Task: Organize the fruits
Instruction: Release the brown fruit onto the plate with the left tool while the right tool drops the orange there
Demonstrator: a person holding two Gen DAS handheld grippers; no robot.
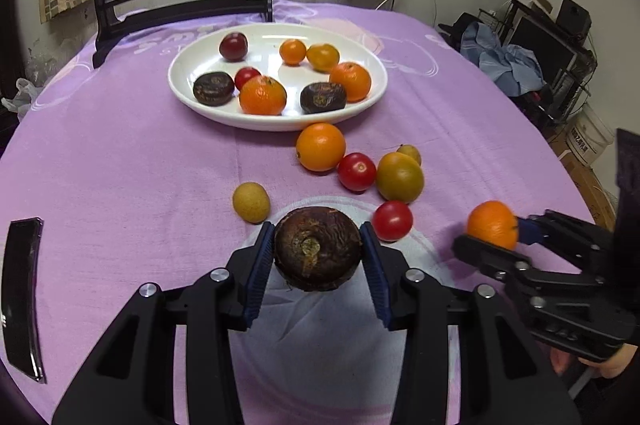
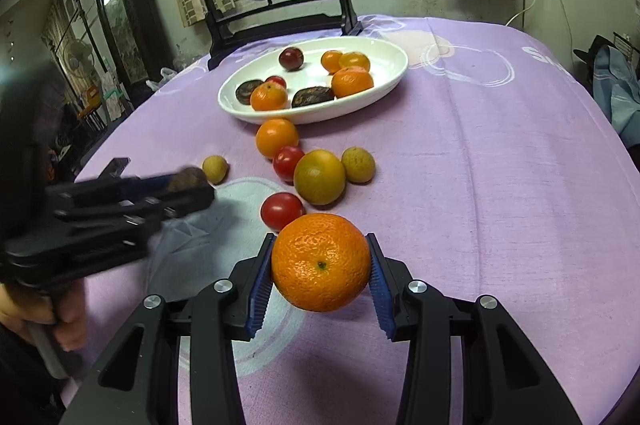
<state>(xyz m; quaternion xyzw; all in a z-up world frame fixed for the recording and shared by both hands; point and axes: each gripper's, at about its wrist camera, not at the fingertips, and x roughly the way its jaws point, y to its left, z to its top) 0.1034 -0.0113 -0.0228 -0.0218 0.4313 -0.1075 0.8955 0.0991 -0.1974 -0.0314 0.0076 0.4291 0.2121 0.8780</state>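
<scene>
Left wrist view: my worry is the dark brown, wrinkled round fruit (image 1: 318, 249) slipping as I carry it to the white oval plate (image 1: 180, 73), since only its sides are pinched. My left gripper (image 1: 318, 251) is clamped around it, above the purple tablecloth (image 1: 120, 165). My right gripper (image 2: 322, 265) grips the pebbled orange mandarin (image 2: 321, 261); dropped, it could scatter the loose fruits nearby.

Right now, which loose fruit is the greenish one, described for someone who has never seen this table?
Start at the white plate on the purple tablecloth, then follow the trail of loose fruit toward the camera. The greenish-orange citrus lies between a red tomato and a tan longan, touching both. It alone is two-toned, olive fading to orange.
</scene>
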